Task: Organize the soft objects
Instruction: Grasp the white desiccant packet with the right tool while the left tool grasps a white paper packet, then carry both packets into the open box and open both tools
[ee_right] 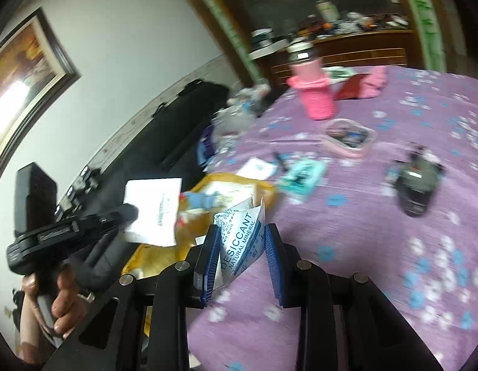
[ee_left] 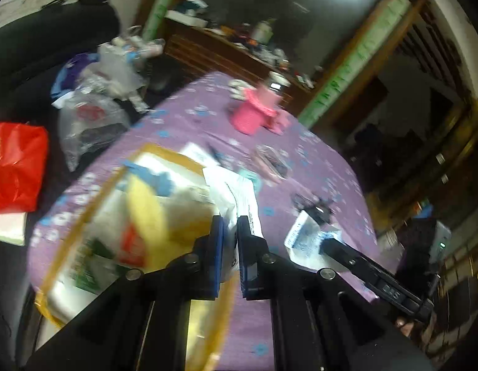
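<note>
My left gripper is shut on a white soft packet with a printed label and holds it above the yellow-rimmed bin, which has several soft packets inside. The packet shows in the right wrist view too, held by the left gripper. My right gripper is shut on a blue-and-white desiccant packet, raised beside the bin. It shows in the left wrist view as well.
The table has a purple flowered cloth. On it stand a pink cup, a clear lidded container, a teal card and a dark device. A red bag and plastic bags lie off the table's left side.
</note>
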`<state>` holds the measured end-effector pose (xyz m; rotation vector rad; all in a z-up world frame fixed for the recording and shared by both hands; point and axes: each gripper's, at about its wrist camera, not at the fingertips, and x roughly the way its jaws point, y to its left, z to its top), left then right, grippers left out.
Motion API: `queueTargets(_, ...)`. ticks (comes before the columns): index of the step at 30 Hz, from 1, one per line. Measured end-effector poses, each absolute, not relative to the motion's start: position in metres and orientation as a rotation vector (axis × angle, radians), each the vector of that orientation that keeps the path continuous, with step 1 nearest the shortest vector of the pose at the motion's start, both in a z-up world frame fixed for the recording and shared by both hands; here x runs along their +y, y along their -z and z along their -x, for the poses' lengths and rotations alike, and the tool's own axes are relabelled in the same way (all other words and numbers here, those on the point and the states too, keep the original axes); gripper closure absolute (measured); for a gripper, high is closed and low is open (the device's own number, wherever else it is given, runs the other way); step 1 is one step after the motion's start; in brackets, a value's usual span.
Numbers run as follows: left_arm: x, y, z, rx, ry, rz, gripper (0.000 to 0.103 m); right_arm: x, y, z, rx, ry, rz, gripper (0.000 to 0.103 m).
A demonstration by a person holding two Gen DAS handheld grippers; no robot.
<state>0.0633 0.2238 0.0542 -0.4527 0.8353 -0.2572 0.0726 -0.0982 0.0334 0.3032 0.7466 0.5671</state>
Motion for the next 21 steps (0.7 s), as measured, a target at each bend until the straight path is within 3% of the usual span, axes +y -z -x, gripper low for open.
queueTargets(14, 0.269, 0.02, -0.13, 0.958, 0.175, 0.513, 0.094, 0.027, -0.015, -0.166, 0.864, -0.568, -0.165, 0.072)
queueTargets(17, 0.273, 0.026, -0.126, 0.955, 0.141, 0.497, 0.085, 0.044, -0.01, -0.175, 0.884, -0.574, -0.164, 0.066)
queueTargets(20, 0.267, 0.019, -0.116, 0.935, 0.166, 0.465, 0.065, 0.051, -0.01, -0.177, 0.886, -0.593, -0.182, 0.043)
queueTargets(21, 0.263, 0.014, -0.112, 0.917, 0.167, 0.447, 0.05, 0.048, -0.012, -0.178, 0.874, -0.596, -0.189, 0.032)
